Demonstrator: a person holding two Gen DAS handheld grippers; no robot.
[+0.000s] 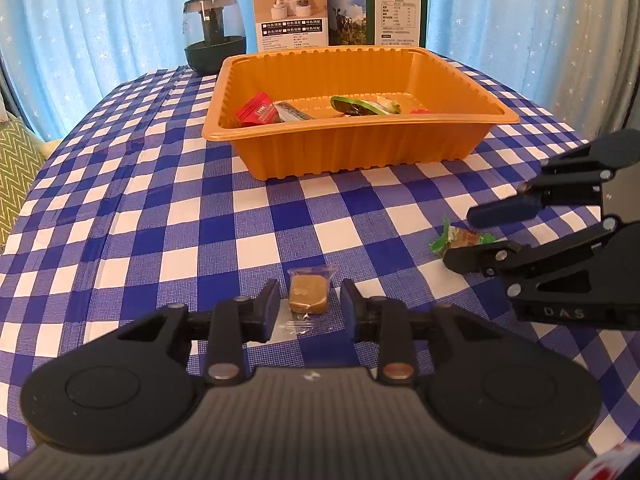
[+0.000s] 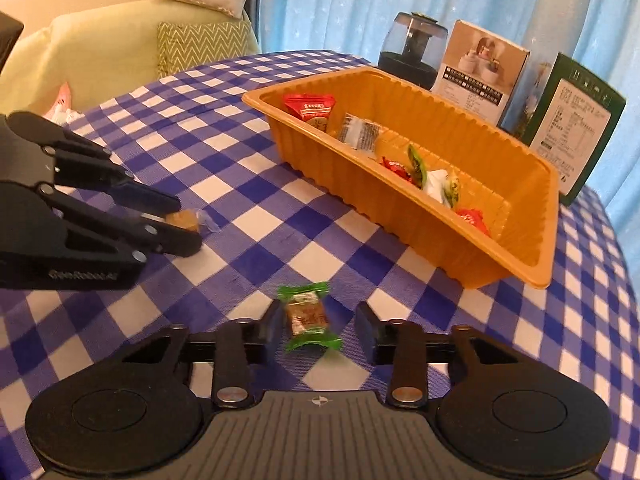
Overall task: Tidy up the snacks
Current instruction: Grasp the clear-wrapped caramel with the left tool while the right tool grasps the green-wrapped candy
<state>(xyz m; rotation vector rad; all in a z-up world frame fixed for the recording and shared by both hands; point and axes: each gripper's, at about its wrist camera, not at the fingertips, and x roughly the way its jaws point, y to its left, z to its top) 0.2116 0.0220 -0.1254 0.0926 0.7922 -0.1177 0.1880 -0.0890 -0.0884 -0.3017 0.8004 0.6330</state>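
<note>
While several snacks lie in the orange tray (image 1: 348, 152), my left gripper (image 1: 308, 306) and right gripper (image 2: 320, 326) each straddle, jaws apart, a candy left on the table: the brown candy (image 1: 308, 294) and the green-wrapped candy (image 2: 308, 316).

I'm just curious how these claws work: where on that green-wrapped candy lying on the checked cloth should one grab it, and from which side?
Probably across the firm brown middle of the green candy, not its flimsy twisted ends. It lies flat on the cloth, so come from above with a finger on each long side, as the right gripper already straddles it.

tray (image 1: 352, 148): 1 | boxes (image 1: 290, 12): 2 | loose candies (image 1: 308, 290): 2 | snacks in tray (image 2: 310, 106): maybe 6
</note>
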